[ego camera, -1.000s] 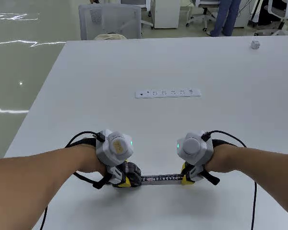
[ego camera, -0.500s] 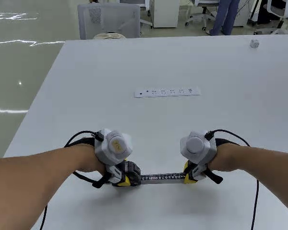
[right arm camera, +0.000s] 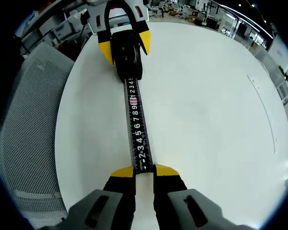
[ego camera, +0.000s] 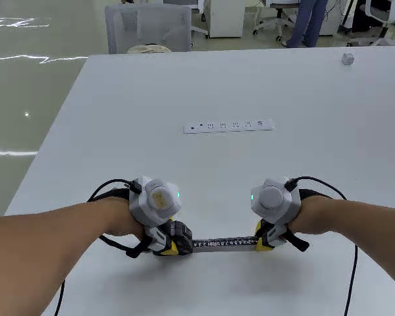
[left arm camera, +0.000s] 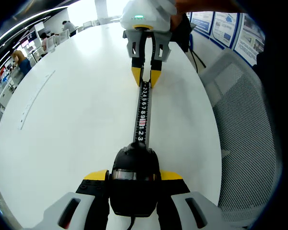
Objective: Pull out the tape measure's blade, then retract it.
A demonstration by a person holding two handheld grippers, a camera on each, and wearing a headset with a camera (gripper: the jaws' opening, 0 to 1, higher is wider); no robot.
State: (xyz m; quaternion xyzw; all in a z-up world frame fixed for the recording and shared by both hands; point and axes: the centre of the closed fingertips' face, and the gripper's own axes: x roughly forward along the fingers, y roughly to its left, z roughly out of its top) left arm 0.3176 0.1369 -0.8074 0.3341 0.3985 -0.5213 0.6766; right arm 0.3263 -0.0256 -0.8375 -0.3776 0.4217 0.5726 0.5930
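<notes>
- Tape measure (ego camera: 179, 237), black body, sits close to the worktop's (ego camera: 184, 85) near edge, toward the left side.
- Left gripper (ego camera: 171, 245) is clamped on the tape measure body. In the left gripper view the body (left arm camera: 134, 179) sits squeezed between the two yellow-tipped jaws of that gripper (left arm camera: 134, 175).
- Blade (ego camera: 224, 244) is pulled out part way and runs straight from the body to the right gripper (ego camera: 263, 242), roughly along the near edge.
- Blade lies flat just over the worktop with its printed numerals facing up (left arm camera: 142, 110). One mark on it is red.
- Right gripper is pinched together on the blade's free end. In the right gripper view the blade (right arm camera: 136, 124) ends between the yellow tips of that gripper (right arm camera: 144, 170).
- The grippers face each other, well apart, joined by the blade. The right gripper shows at the top of the left gripper view (left arm camera: 145, 76).
- The left gripper (right arm camera: 126, 48) with the body (right arm camera: 127, 55) shows at the top of the right gripper view.
- A forearm leads in to each gripper. A black cable (ego camera: 105, 187) loops from the left one.
- Power strip (ego camera: 229, 126), white, lies mid-worktop, well beyond the tape measure.
- Small pale object (ego camera: 347, 59) sits near the far right edge, too small to identify.
- Mesh chair (ego camera: 148, 26) stands past the far edge.
</notes>
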